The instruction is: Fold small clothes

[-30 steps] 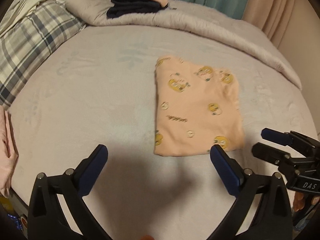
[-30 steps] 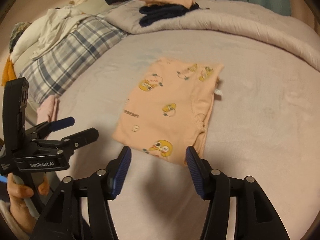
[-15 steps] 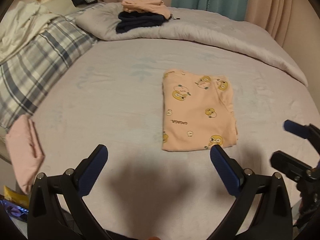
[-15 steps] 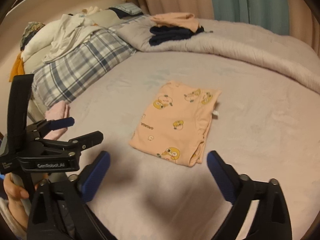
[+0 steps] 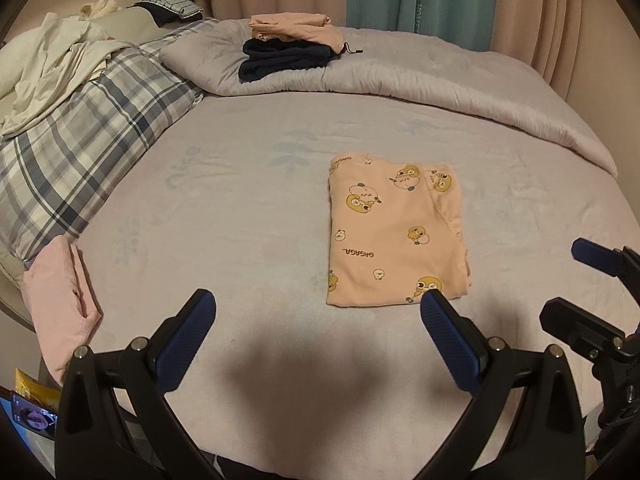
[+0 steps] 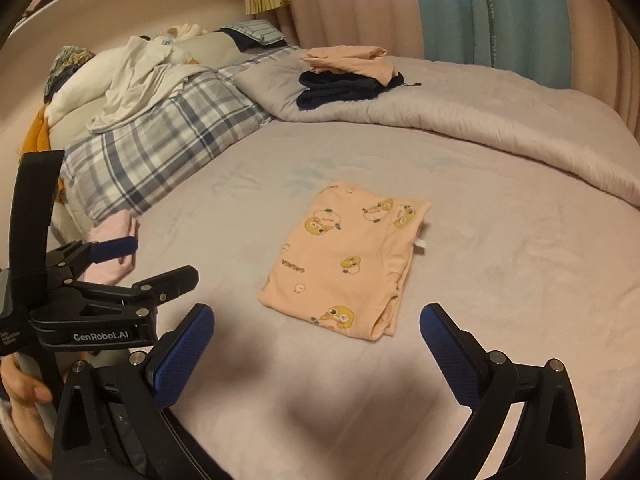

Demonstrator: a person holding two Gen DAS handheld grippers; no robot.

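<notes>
Soft peach printed garment (image 5: 394,236) folded rectangular; left gripper (image 5: 316,318), right gripper (image 6: 316,330) both released, empty

You have one folded peach printed garment (image 5: 394,236) in the middle of the bed (image 5: 224,216). One stack of two folded pieces (image 5: 292,46) sits on the one rolled-back quilt (image 5: 440,84) at the far edge. One pink folded cloth (image 5: 60,300) lies at the left edge, beside one plaid pillow (image 5: 80,152).
</notes>
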